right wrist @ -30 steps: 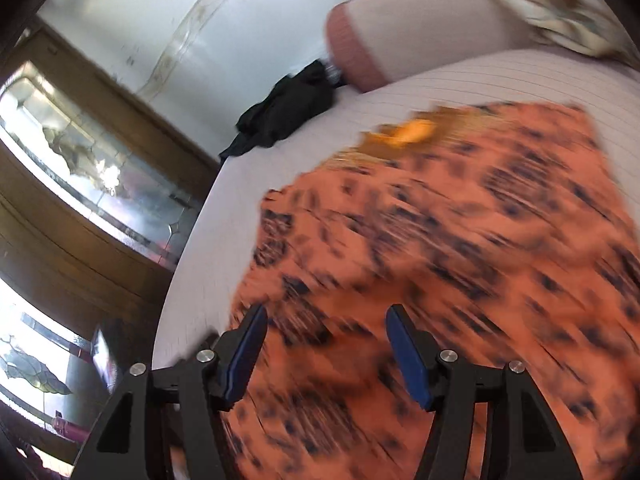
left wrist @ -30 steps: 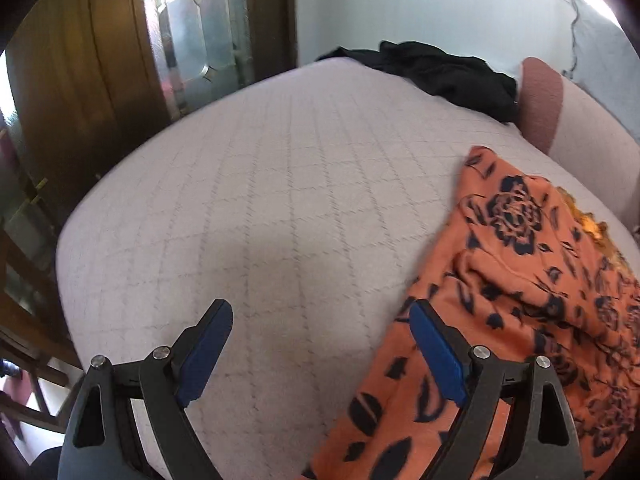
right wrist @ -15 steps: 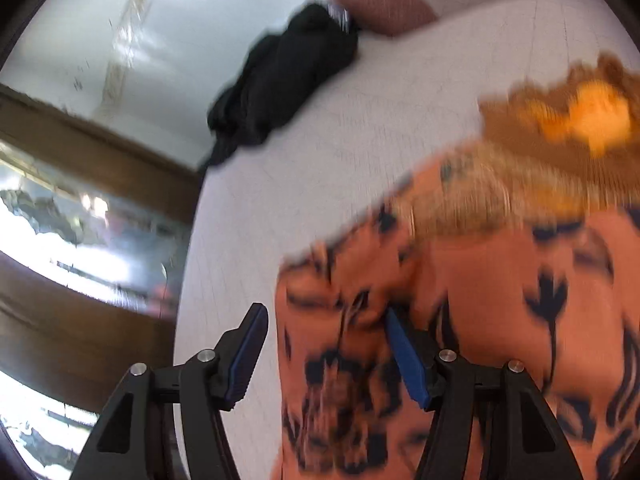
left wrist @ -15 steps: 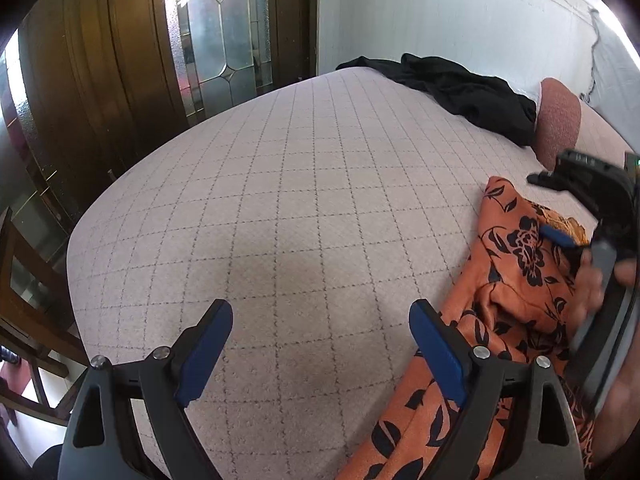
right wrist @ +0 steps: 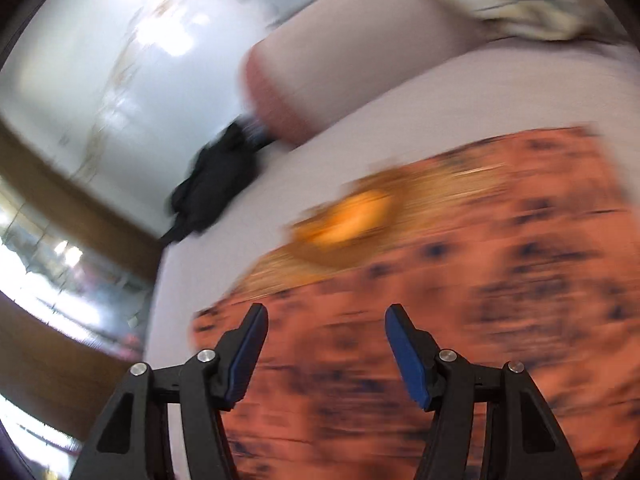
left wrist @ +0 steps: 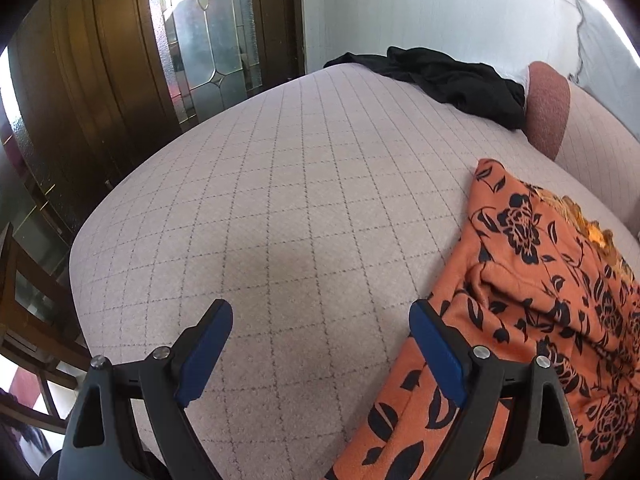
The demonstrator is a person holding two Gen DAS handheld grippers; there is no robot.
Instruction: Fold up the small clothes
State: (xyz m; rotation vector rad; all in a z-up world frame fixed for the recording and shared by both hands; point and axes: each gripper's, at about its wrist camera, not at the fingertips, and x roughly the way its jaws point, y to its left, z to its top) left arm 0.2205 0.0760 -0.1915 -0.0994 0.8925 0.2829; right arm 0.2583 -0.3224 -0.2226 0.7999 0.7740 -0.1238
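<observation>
An orange garment with a black flower print [left wrist: 532, 280] lies rumpled on the quilted bed [left wrist: 300, 200], at the right in the left wrist view. It has a gold embroidered patch [right wrist: 352, 220] near its far edge. My left gripper [left wrist: 320, 320] is open and empty above the bare bed, its right finger next to the garment's left edge. My right gripper [right wrist: 324, 320] is open and empty above the garment [right wrist: 480, 300], near its left corner. The right wrist view is blurred by motion.
A black garment [left wrist: 452, 80] lies in a heap at the bed's far end, also in the right wrist view [right wrist: 216, 184]. A pink bolster pillow [left wrist: 548, 108] lies at the far right. Wooden doors with glass panels [left wrist: 200, 40] stand beyond the bed's left edge.
The right gripper has pulled back from the garment's corner and left the left wrist view. The left gripper has held its place and stayed open.
</observation>
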